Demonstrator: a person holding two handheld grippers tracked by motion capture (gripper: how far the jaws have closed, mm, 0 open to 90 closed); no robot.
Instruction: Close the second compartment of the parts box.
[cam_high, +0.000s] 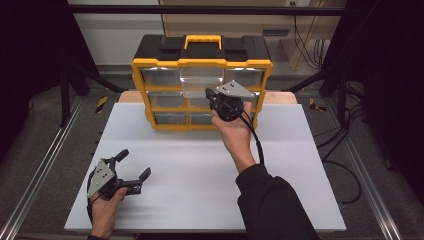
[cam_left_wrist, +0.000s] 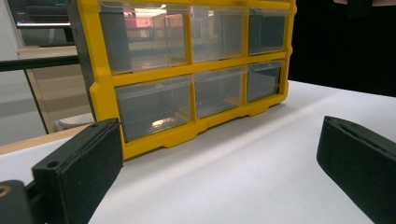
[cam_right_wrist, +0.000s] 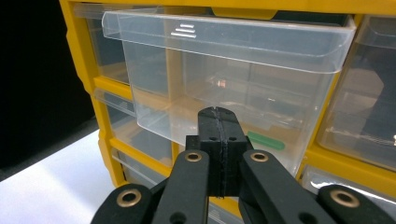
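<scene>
The left gripper rests low on the near left part of the white tabletop, held in the person's left hand, with its two black fingers spread wide apart and nothing between them. In the left gripper view those fingers frame a bare stretch of tabletop, and the yellow drawer cabinet stands well beyond them, apart from both. The right gripper is raised in front of the cabinet, held in the person's right hand with a dark sleeve behind it. In the right gripper view its fingers are pressed flat together along their whole length, with nothing visible between them. Just beyond their tips sits a clear plastic drawer of the cabinet's top row, pulled part way out of the yellow frame; whether the fingertips touch its front wall I cannot tell. A small green piece shows through the clear plastic just to the right of the fingertips. The cabinet stands at the far middle of the tabletop, with a yellow carry handle on its black top.
</scene>
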